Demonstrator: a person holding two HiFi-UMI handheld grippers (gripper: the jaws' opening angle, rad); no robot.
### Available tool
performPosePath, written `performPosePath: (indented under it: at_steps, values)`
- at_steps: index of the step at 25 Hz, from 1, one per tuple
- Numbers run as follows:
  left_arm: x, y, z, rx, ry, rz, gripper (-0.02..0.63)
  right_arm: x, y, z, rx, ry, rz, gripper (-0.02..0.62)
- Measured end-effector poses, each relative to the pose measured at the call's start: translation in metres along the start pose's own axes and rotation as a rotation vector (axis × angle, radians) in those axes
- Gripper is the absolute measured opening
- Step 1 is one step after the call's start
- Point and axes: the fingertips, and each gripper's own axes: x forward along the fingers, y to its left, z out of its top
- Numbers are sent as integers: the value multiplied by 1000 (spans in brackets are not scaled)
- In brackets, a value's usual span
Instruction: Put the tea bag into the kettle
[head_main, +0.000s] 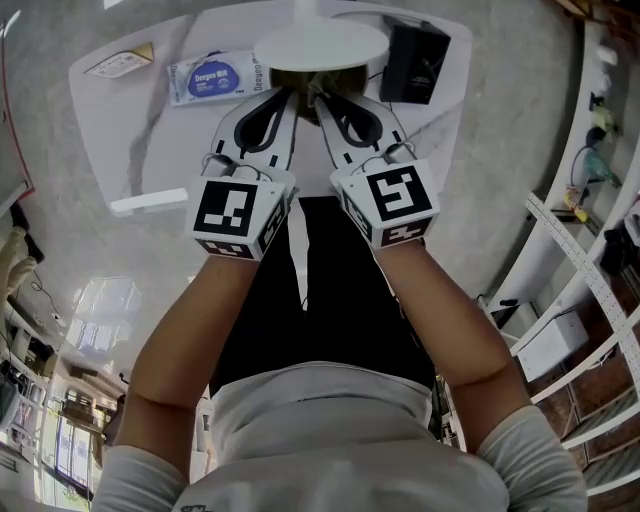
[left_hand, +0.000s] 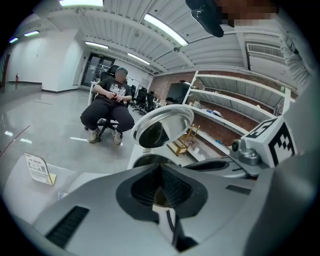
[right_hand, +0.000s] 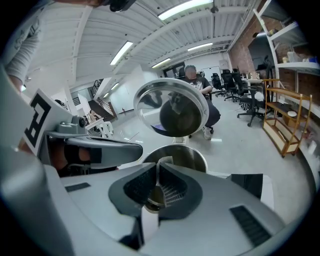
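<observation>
Main risk from here imo: letting go early, so the tea bag (right_hand: 165, 161) catches the kettle (right_hand: 192, 156) rim or flops onto the table (head_main: 150, 150). Bumping the raised lid (right_hand: 172, 107) at frame center could go wrong too. The left gripper (left_hand: 161, 194) and right gripper (right_hand: 156, 194) are both pinched shut on something thin and tan. It's probably that bag, but hard to tell. Its pale tip pokes past the right jaws, just below center, in front of the kettle's open mouth.
</observation>
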Motion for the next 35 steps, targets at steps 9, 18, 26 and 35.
performPosePath:
  at_steps: [9, 18, 26, 35]
  values:
    - [-6, -1, -2, -35, 6, -6, 8, 0, 5, 3, -11, 9, -14, 17]
    - [-12, -10, 11, -36, -9, -28, 8, -10, 7, 16, -5, -16, -37, 60]
    - [-23, -12, 14, -29, -9, -41, 8, -22, 6, 20, 24, -52, -78, 147]
    - [-28, -16, 7, -28, -9, -48, 8, -27, 8, 20, 30, -56, -96, 149]
